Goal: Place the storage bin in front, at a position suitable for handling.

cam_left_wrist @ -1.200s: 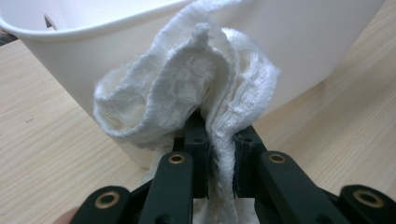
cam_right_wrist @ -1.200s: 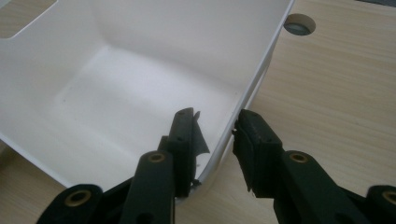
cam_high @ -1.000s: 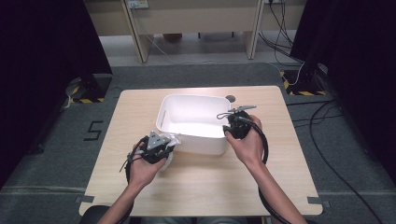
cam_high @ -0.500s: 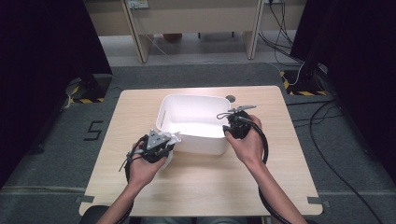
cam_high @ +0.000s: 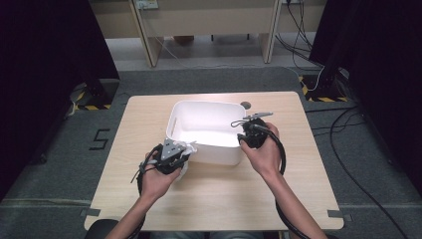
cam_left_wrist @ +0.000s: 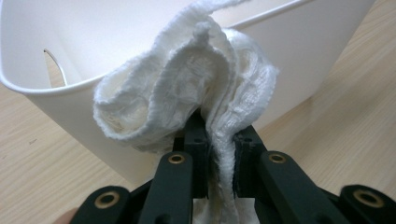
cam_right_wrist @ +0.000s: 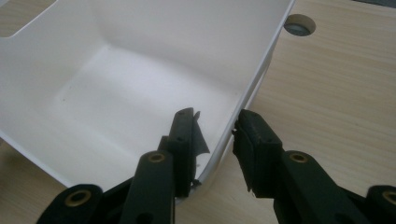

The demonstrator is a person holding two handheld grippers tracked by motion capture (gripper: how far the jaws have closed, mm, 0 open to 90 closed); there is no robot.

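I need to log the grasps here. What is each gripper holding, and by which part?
Left gripper: a white cloth, pinched at a bunched fold. Right gripper: jaws straddle the white bin wall; whether they press it is unclear.

Black number "5" marking [cam_high: 99,140] on the grey floor [cam_high: 59,164], left of the table [cam_high: 219,199]

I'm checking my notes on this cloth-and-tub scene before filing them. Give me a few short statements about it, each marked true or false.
1. The left gripper is shut on the white cloth. True.
2. The cloth lies on the bottom of the white tub. False: it is held at the tub's near outer corner.
3. The right gripper straddles the tub's wall. True.
4. The tub holds several items. False: its inside is bare.
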